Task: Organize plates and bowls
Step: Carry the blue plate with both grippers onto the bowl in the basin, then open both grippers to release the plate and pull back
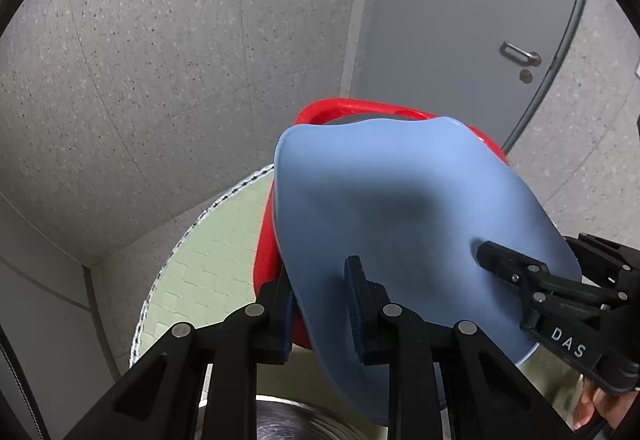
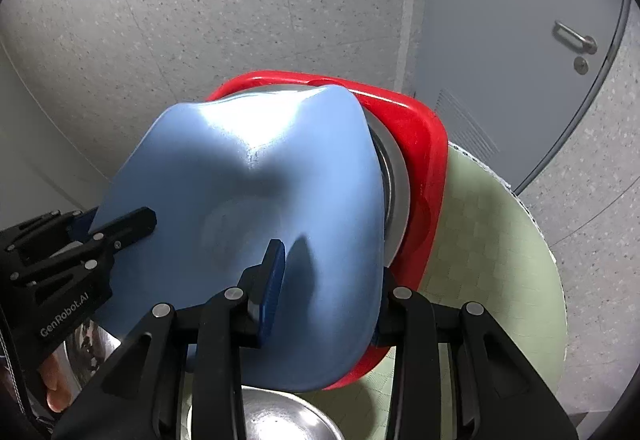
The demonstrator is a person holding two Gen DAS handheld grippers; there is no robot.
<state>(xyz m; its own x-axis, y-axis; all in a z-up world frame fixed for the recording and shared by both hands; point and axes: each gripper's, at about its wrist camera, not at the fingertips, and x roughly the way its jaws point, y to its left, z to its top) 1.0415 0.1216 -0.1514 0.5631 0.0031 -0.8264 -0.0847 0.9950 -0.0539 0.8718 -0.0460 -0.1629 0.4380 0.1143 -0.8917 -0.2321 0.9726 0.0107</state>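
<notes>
A light blue plate (image 1: 400, 208) is held up and tilted over a red plastic tray (image 1: 348, 106). My left gripper (image 1: 320, 304) is shut on the plate's near left edge. My right gripper (image 2: 328, 288) is shut on its near right edge. Each gripper shows in the other's view: the right one (image 1: 520, 272) and the left one (image 2: 116, 232). In the right wrist view the blue plate (image 2: 256, 184) covers most of the red tray (image 2: 420, 160), and a steel dish (image 2: 394, 176) sits in the tray under it.
A round table with a pale green mat (image 1: 208, 264) holds the tray. A steel bowl (image 2: 276, 416) lies close below the grippers. The speckled floor (image 1: 160, 80) and a grey door (image 1: 460, 20) lie beyond.
</notes>
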